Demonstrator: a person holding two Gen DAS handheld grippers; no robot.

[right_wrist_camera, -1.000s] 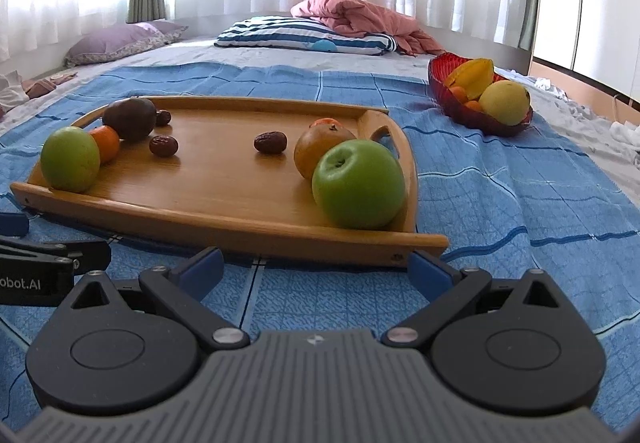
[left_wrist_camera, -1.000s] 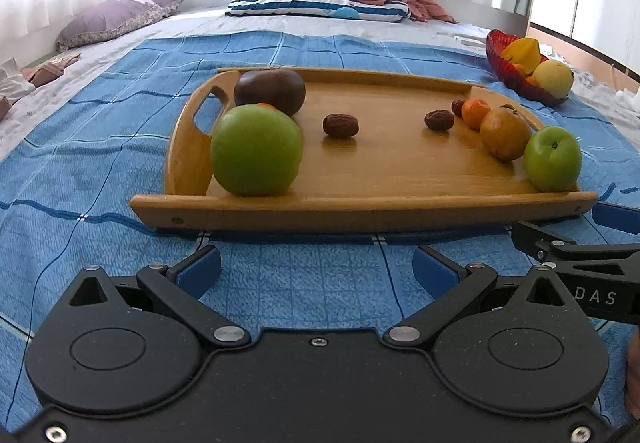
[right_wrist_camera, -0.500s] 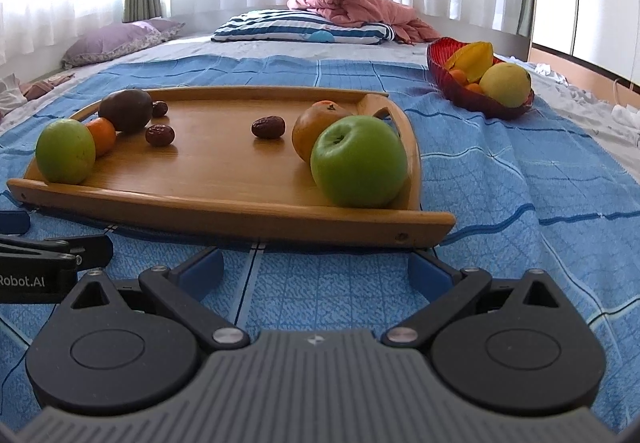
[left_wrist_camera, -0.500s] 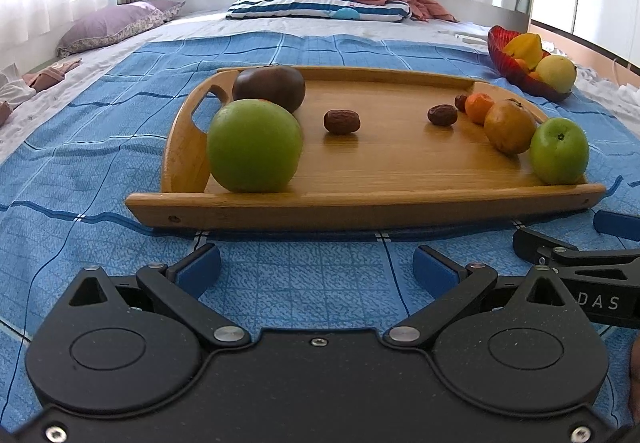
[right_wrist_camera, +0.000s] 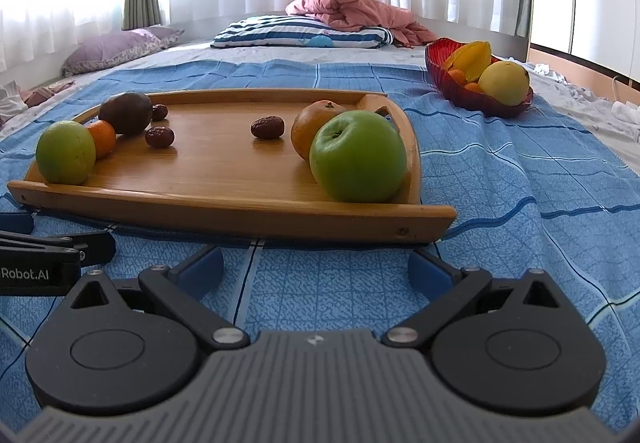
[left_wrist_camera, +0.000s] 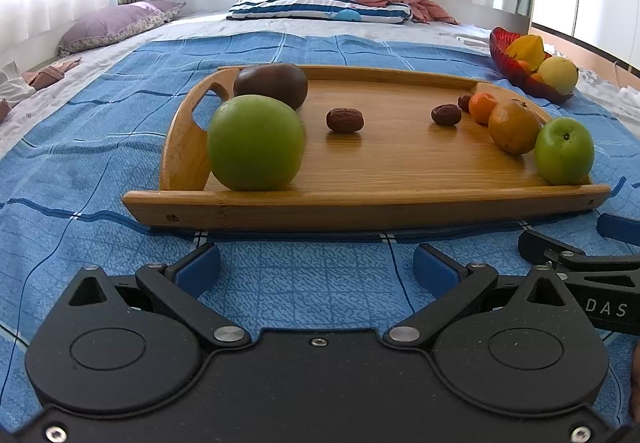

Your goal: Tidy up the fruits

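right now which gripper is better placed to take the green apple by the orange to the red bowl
Right. The green apple sits at the tray end in front of the right gripper, whose jaws are open, and the red bowl lies on that side.

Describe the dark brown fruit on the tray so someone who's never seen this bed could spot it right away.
Find the wooden tray on the blue blanket. At its left handle end, behind the big green apple, sits the dark brown fruit. It is smooth, egg-shaped and far bigger than the wrinkled dates.
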